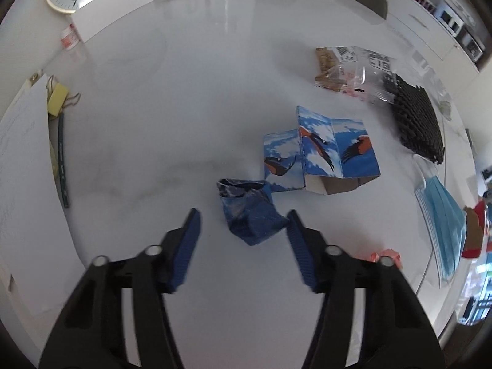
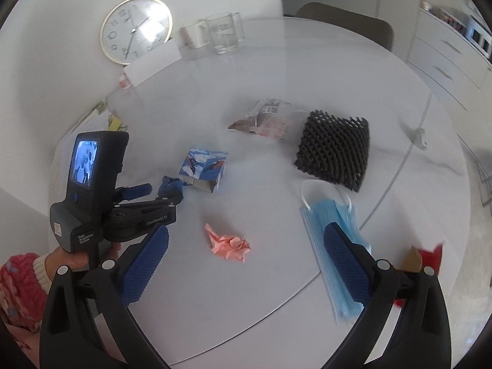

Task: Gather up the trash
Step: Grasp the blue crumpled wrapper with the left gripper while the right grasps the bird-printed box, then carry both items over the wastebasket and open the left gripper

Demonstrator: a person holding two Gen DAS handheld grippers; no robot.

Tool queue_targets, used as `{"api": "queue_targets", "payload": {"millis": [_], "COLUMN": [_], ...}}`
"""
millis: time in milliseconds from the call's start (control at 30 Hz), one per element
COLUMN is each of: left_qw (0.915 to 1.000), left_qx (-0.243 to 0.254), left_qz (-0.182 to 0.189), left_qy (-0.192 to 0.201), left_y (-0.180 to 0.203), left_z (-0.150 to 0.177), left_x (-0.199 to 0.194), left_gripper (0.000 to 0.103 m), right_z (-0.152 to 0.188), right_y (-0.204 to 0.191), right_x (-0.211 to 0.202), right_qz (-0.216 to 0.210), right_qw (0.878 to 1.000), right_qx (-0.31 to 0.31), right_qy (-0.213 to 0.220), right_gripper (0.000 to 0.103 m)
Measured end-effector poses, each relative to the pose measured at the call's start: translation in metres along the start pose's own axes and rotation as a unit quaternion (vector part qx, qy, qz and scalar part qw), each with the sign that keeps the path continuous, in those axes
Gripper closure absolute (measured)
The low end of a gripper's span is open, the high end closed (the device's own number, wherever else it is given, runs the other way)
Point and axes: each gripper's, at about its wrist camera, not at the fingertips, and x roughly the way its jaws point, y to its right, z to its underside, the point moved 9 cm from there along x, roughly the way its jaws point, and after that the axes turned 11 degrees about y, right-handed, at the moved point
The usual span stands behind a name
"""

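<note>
Risk: your left gripper [image 1: 244, 226], jaws spread, straddles blue wad [image 1: 250, 215]; off-centre squeeze may squirt it toward carton [image 1: 323, 153]. Right gripper [image 2: 246, 246] gapes, empty.

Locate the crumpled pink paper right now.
Right wrist view: pink paper lies on the white table, centre-low, between the open right gripper fingers, left of the blue face mask.

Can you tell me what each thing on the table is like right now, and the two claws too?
Left claw: open, around the blue wrapper.
Right claw: open, holding nothing.
Blue wrapper: crumpled, on the table.
Bird box: flattened, end open.
Pink paper: crumpled.
Face mask: lying flat.
Black foam net: empty, lying down.
Clear plastic bag: crumpled.
Glass: upright.
</note>
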Motion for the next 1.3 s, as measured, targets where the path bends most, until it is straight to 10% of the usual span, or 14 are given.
{"api": "queue_targets", "payload": {"millis": [267, 767, 900, 1000, 1300], "left_qw": [0.9979, 0.9846, 0.9805, 0.9792, 0.9868], "left_qx": [-0.062, -0.161, -0.182, -0.188, -0.150], "left_qz": [-0.015, -0.067, -0.075, -0.077, -0.060], "left_qy": [-0.010, 0.003, -0.003, -0.002, 0.017], "left_y": [-0.005, -0.053, -0.063, -0.066, -0.054], "left_z": [0.009, 0.040, 0.046, 0.045, 0.024], "left_x": [-0.005, -0.075, -0.074, -0.073, -0.087], "left_gripper": [0.069, 0.069, 0.069, 0.069, 0.069], "right_z": [-0.016, -0.008, 0.001, 0.004, -0.020], "right_y": [-0.012, -0.086, -0.093, -0.096, -0.083], "right_x": [0.038, 0.152, 0.169, 0.172, 0.133], "right_qz": [-0.120, -0.239, -0.245, -0.248, -0.215], "right_qw": [0.982, 0.859, 0.844, 0.845, 0.900], "right_qx": [-0.138, -0.425, -0.443, -0.439, -0.357], "right_qy": [-0.044, -0.157, -0.176, -0.181, -0.131], "right_gripper": [0.003, 0.003, 0.033, 0.054, 0.054]}}
